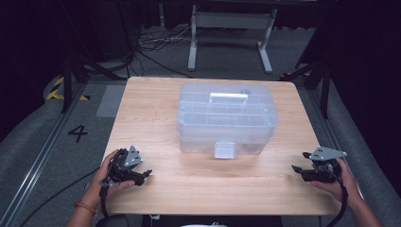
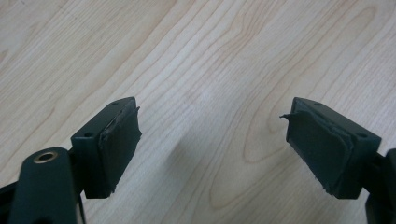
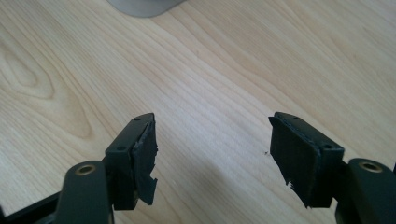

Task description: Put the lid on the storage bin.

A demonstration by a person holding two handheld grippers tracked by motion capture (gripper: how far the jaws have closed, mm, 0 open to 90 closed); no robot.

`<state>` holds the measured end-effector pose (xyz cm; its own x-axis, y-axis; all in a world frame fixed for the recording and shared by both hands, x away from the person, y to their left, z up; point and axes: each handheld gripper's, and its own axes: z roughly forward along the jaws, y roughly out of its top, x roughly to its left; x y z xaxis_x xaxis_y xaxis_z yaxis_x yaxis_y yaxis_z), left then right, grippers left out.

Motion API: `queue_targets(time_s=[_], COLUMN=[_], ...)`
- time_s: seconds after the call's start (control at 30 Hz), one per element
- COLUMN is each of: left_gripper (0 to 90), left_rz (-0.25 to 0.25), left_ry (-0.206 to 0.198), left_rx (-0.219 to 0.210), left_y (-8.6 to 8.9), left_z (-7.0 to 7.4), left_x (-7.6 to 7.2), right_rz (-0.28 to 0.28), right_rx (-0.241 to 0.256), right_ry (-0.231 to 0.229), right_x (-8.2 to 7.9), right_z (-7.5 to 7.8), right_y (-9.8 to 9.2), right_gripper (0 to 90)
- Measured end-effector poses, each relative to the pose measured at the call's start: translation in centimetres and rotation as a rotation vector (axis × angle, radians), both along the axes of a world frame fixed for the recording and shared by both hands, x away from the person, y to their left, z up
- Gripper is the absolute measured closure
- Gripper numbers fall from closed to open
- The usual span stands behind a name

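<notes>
A clear plastic storage box with a white handle and a front latch sits closed at the middle of the light wooden table, well apart from both grippers. Its contents are hard to make out through the cloudy walls. The left black hand-held gripper rests near the table's front left edge, jaws wide and empty. The right black hand-held gripper sits at the front right, also wide and empty. In the right gripper view, a grey box corner is cut off at the top.
</notes>
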<state>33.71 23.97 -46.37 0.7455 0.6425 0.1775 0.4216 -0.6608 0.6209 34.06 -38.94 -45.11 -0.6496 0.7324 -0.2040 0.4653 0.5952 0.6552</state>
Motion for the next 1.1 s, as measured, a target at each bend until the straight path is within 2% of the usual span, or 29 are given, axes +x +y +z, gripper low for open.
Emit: queue_targets(time_s=[0.13,0.23,0.33,0.37,0.47,0.57,0.67,0.7,0.8,1.03,1.1], left_gripper=[17.8,17.6,17.6,17.6,18.0,17.9,17.7,17.0,16.8,15.8,15.6], left_rz=[0.015,0.036,0.054,0.063,0.097,0.103,0.108,0.123,0.143,0.148,0.148], left_ry=[0.009,0.022,0.028,0.031,0.040,0.054,0.065,0.076,0.077,0.078,0.078], left_rx=[-0.018,-0.073,-0.093,-0.097,-0.100,-0.125,-0.138,-0.160,-0.186,-0.184,-0.184], left_y=[0.7,1.4,2.0,2.2,2.6,3.0,3.4,3.7,4.0,4.0,4.0], left_z=[-0.3,-0.6,-0.9,-0.9,-1.2,-1.3,-1.5,-1.7,-1.9,-1.9,-1.9], left_x=[-0.2,-0.4,-0.7,-0.8,-1.0,-1.4,-1.6,-1.6,-1.8,-1.8,-1.8], right_rz=[-0.012,-0.042,-0.064,-0.081,-0.177,-0.204,-0.216,-0.233,-0.267,-0.290,-0.291], right_rx=[0.031,0.055,0.080,0.098,0.075,0.124,0.149,0.174,0.174,0.238,0.237], right_ry=[-0.007,-0.020,-0.007,0.003,0.006,0.017,0.016,0.015,0.012,0.027,0.026], right_x=[-0.4,-0.6,-0.8,-0.9,-1.0,-1.4,-1.6,-1.7,-1.8,-1.9,-2.0], right_z=[-0.5,-0.8,-1.0,-1.3,-1.7,-2.0,-2.2,-2.5,-2.9,-3.7,-3.8], right_y=[-1.0,-1.8,-2.4,-2.9,-3.4,-4.2,-4.8,-5.3,-5.7,-6.4,-6.4], right_gripper=[30.8,29.7,29.2,27.9,26.4,25.8,24.7,23.9,22.7,22.1,22.3])
